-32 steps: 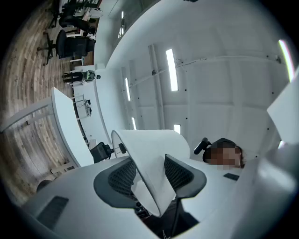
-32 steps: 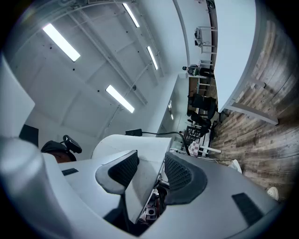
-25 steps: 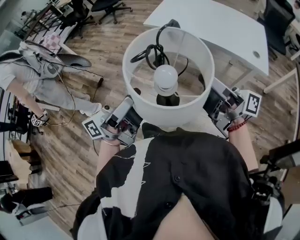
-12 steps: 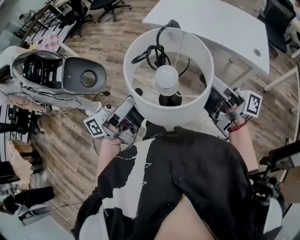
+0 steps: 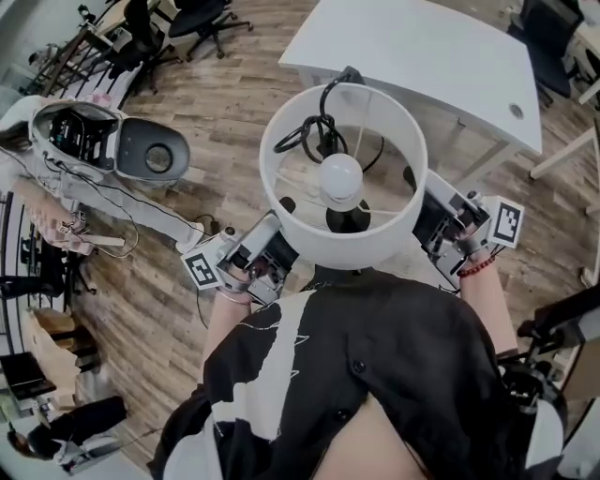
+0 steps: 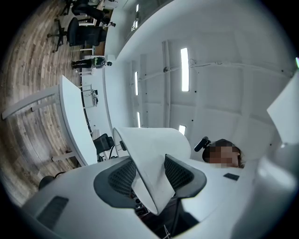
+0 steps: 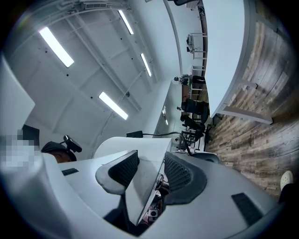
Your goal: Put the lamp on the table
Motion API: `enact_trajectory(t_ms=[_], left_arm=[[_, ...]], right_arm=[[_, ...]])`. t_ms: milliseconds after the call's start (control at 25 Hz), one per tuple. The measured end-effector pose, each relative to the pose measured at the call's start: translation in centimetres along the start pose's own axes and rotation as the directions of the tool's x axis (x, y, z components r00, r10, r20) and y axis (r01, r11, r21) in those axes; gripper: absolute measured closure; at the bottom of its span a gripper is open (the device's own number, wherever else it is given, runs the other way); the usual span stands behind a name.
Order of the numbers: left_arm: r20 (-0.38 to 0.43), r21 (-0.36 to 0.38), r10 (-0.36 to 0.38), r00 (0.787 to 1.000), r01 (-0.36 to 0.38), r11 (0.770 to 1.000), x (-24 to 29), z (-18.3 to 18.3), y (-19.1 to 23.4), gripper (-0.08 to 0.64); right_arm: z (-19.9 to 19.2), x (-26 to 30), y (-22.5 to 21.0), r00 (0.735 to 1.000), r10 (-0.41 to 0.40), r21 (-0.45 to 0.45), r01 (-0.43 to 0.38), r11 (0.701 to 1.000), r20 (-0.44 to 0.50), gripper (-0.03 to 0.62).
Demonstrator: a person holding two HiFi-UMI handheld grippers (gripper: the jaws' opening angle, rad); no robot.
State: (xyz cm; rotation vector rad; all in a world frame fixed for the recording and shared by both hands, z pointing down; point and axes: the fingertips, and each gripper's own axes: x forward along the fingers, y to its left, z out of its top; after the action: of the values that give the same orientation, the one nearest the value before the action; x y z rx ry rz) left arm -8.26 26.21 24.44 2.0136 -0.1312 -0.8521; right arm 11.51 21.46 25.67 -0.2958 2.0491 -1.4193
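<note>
The lamp has a white drum shade [image 5: 375, 239], a round bulb [image 5: 341, 176] and a coiled black cord [image 5: 314, 131]. It hangs in the air in front of the person's chest. My left gripper [image 5: 279, 251] is shut on the shade's lower left rim, and my right gripper [image 5: 424, 217] is shut on its right rim. In the left gripper view the shade's wall [image 6: 152, 163] sits pinched between the two dark pads. The right gripper view shows the shade wall [image 7: 145, 184] clamped the same way. The white table [image 5: 422, 56] lies beyond the lamp.
A white and grey machine with trailing cables [image 5: 112, 150] stands on the wooden floor at the left. Office chairs [image 5: 202, 19] sit at the far left. The table's leg [image 5: 487, 159] and another white frame [image 5: 567, 159] are at the right.
The lamp and both grippers have shifted a little right and lower in the head view, and more of the table shows. The grips on the shade are unchanged.
</note>
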Motion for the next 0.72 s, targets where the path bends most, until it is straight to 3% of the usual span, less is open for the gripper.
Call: enact_trajectory(t_ms=[120, 400, 720], left_arm=[[-0.007, -0.011, -0.015, 1.0, 0.015, 1.0, 0.7, 3.0, 1.2, 0.368], [-0.083, -0.033, -0.041, 0.996, 0.038, 0.999, -2.6, 3.6, 4.9, 0.368], [-0.133, -0.044, -0.078, 0.988, 0.073, 0.996, -2.0, 9.1, 7.3, 0.368]], right_arm=[[1.4, 2.1, -0.6, 1.0, -0.02, -0.008, 0.02, 1.0, 0.013, 0.414], [-0.7, 2.1, -4.7, 0.997, -0.005, -0.036, 0.008, 0.999, 0.083, 0.415], [1.5, 6.1, -6.8, 0.989, -0.001, -0.074, 0.012, 0.997, 0.151, 0.416]])
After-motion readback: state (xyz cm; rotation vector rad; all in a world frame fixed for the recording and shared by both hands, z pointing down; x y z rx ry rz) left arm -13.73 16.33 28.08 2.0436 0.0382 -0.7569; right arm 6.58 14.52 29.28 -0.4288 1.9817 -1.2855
